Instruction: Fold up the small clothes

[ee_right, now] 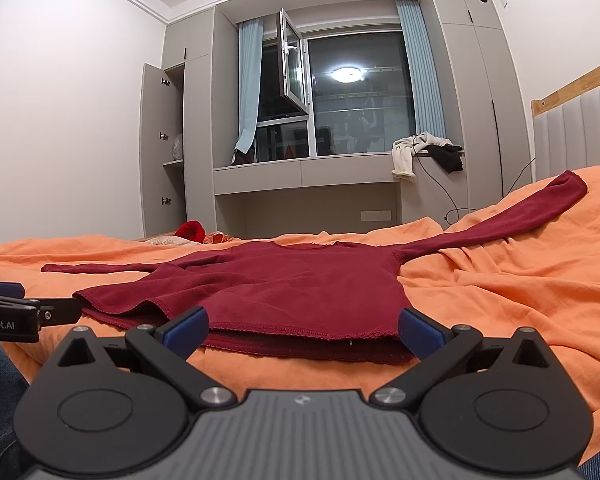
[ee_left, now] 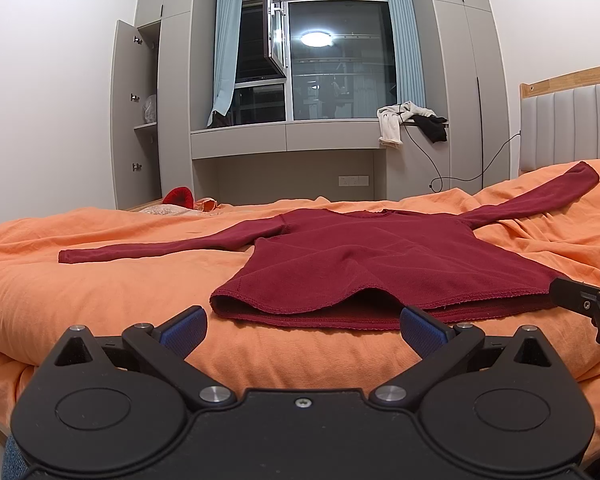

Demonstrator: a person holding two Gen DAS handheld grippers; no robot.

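One red shirt (ee_left: 340, 256) flat on bed (ee_left: 100, 292) | bare sheet beyond both sleeves | my left gripper (ee_left: 302, 330) and right gripper (ee_right: 304, 330) at its hem, jaws wide, empty

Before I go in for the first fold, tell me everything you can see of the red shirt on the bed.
The red shirt is a small dark-red long-sleeved top in a knit-looking fabric with stitched hems. It lies spread flat on the orange bedsheet, hem nearest the cameras, neckline at the far side, both sleeves stretched outward. The hem's left part is rippled and slightly lifted. Both the left gripper and right gripper are open at the hem, gripping nothing.
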